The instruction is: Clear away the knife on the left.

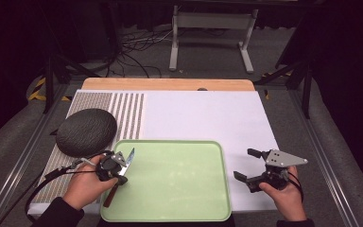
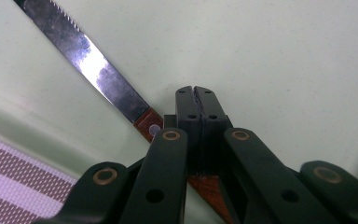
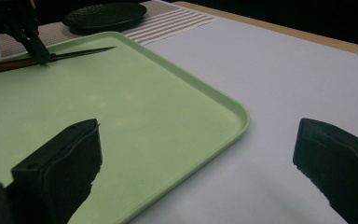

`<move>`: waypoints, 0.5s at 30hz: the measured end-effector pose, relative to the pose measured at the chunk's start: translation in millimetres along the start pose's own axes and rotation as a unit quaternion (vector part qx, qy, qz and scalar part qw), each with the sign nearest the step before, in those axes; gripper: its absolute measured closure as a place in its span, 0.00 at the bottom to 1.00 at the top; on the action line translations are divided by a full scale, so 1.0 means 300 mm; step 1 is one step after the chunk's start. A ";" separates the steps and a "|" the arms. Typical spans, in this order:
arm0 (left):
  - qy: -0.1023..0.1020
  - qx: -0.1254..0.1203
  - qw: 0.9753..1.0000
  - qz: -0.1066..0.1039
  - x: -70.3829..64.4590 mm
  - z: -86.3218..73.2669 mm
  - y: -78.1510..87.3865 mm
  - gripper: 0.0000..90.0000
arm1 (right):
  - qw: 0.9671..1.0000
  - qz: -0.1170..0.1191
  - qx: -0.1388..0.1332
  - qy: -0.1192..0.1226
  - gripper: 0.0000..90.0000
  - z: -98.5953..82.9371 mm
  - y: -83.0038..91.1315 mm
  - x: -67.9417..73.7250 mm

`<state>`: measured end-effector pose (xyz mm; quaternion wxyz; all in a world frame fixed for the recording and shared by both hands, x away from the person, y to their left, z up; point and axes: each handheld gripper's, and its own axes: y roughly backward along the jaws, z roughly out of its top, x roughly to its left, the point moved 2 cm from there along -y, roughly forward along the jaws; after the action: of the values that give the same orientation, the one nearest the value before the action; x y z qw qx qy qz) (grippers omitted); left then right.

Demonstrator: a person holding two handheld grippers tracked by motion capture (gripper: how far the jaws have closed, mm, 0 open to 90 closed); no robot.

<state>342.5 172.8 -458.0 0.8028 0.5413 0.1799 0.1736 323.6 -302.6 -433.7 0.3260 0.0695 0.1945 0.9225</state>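
We see the left gripper (image 1: 123, 176) clamped on a knife (image 2: 93, 70) at the green tray's (image 1: 179, 215) left edge; its jaws hide most of the wooden handle. The right gripper (image 1: 246, 166) hangs wide apart near the surface's (image 1: 208, 113) right edge.

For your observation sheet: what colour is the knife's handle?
Reddish-brown wood on the serrated steel knife, held in the left gripper; clearest in the left gripper view.

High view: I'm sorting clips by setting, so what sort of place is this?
Probably a lab or recording workspace, not a home kitchen: a white-topped table on grey carpet, loose cables and metal stand legs behind it, and a staged green tray with a knife.
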 end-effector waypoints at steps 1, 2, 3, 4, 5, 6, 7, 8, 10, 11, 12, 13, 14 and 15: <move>0.001 0.001 1.000 0.003 0.002 0.000 0.000 1.00 | 1.000 0.000 0.000 0.000 0.02 0.000 0.000 0.000; 0.001 0.001 1.000 0.003 0.002 0.000 0.000 1.00 | 1.000 0.000 0.000 0.000 0.02 0.000 0.000 0.000; 0.005 0.003 1.000 0.006 0.005 -0.002 0.000 1.00 | 1.000 0.000 0.000 -0.001 0.02 -0.001 0.000 0.000; 0.008 0.001 1.000 0.008 0.011 -0.004 -0.003 1.00 | 1.000 0.001 0.001 -0.001 0.02 -0.003 -0.003 0.001; 0.011 -0.002 1.000 0.004 0.016 -0.007 -0.004 1.00 | 1.000 0.001 0.003 -0.001 0.02 -0.003 -0.004 0.001; 0.011 -0.002 1.000 0.004 0.016 -0.007 -0.004 1.00 | 1.000 0.002 0.003 -0.001 0.02 -0.004 -0.006 0.002; 0.019 -0.010 1.000 0.000 0.022 -0.012 -0.004 1.00 | 1.000 0.002 0.003 -0.001 0.02 -0.004 -0.006 0.002; 0.021 -0.008 1.000 0.000 0.025 -0.015 -0.002 1.00 | 1.000 0.003 0.003 0.000 0.02 -0.003 -0.007 0.003; 0.024 -0.010 1.000 0.005 0.031 -0.020 0.000 1.00 | 1.000 0.004 0.003 0.000 0.02 -0.003 -0.007 0.003; 0.024 -0.006 1.000 0.010 0.034 -0.022 0.002 1.00 | 1.000 0.004 0.003 0.000 0.02 -0.003 -0.007 0.003; 0.025 -0.006 1.000 0.011 0.035 -0.024 0.003 1.00 | 1.000 0.002 0.003 0.000 0.02 -0.003 -0.007 0.003; 0.025 -0.006 1.000 0.012 0.036 -0.025 0.004 1.00 | 1.000 0.002 0.003 -0.001 0.02 -0.003 -0.007 0.003; 0.025 -0.005 1.000 0.012 0.038 -0.027 0.005 1.00 | 1.000 0.002 0.004 0.000 0.02 -0.004 -0.007 0.003; 0.026 -0.005 1.000 0.012 0.038 -0.027 0.005 1.00 | 1.000 0.003 0.003 0.000 0.02 -0.004 -0.007 0.003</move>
<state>348.5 185.4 -460.6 0.7986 0.5343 0.1936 0.1981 323.8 -300.8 -435.6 0.3233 0.0716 0.1973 0.9227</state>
